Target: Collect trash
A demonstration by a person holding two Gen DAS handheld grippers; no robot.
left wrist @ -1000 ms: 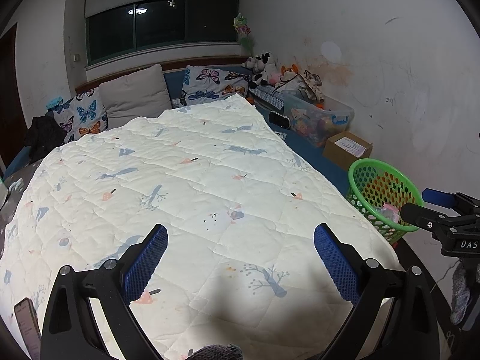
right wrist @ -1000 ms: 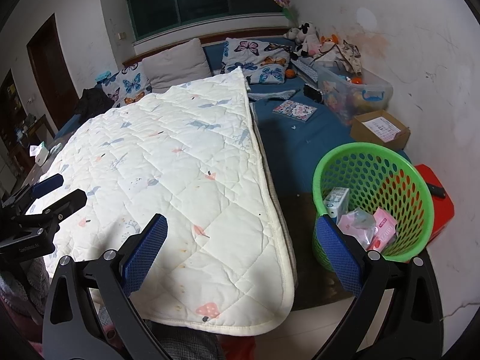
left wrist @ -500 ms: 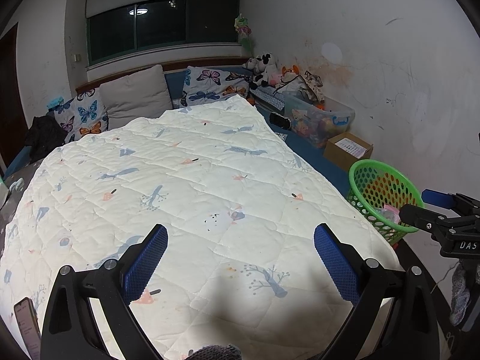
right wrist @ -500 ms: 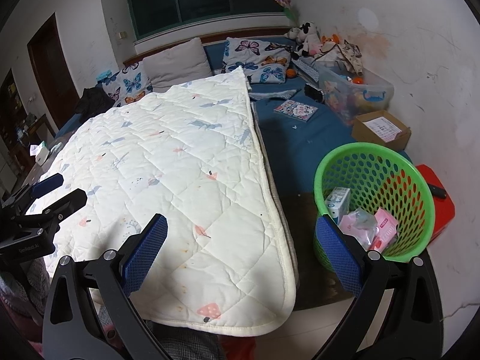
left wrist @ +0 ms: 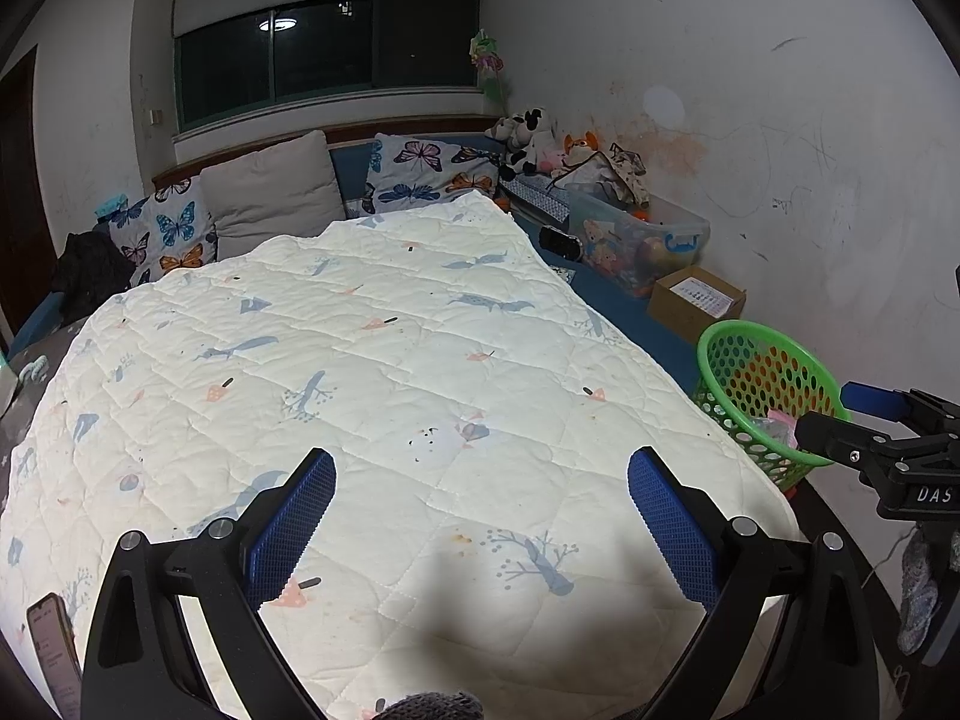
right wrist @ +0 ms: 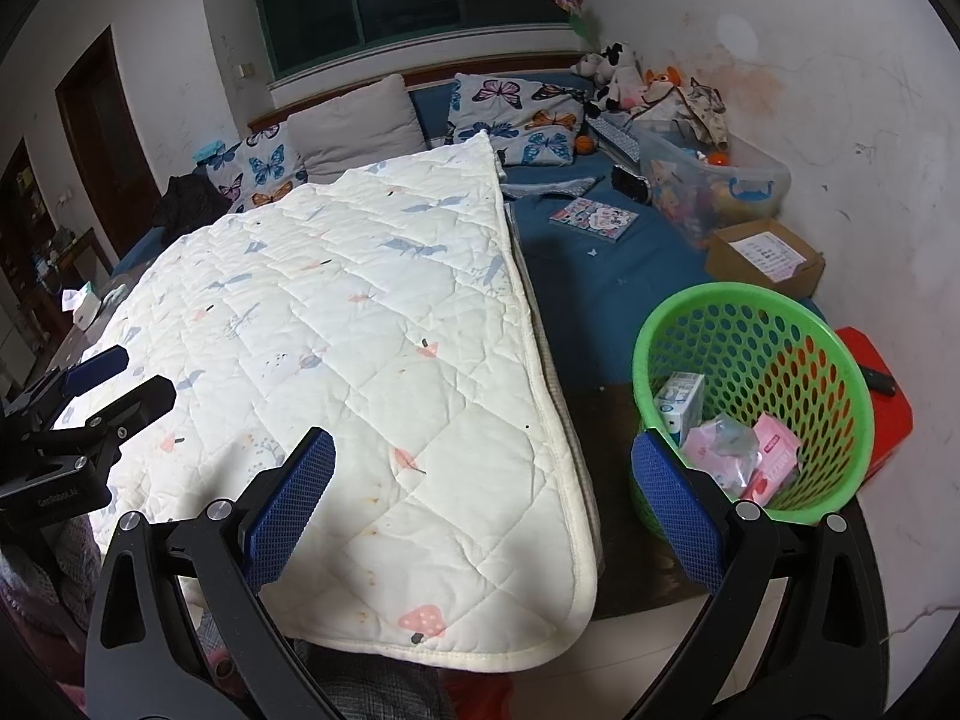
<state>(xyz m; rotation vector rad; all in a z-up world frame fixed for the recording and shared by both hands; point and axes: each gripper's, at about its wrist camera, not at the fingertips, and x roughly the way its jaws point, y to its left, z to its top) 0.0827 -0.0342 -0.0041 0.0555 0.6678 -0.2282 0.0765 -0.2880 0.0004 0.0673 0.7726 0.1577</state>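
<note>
A green perforated basket stands on the floor at the bed's right side and holds a small carton and pink wrappers. It also shows in the left wrist view. My left gripper is open and empty above the white quilt. My right gripper is open and empty over the quilt's right edge, its right finger close to the basket. Each gripper shows at the edge of the other's view.
A cardboard box, a clear toy bin and a red stool line the right wall. A booklet lies on the blue sheet. Pillows and plush toys sit at the head. A phone is at lower left.
Both views have shifted very slightly; the basket sits a touch lower and farther right in each. Both grippers stay open and empty.
</note>
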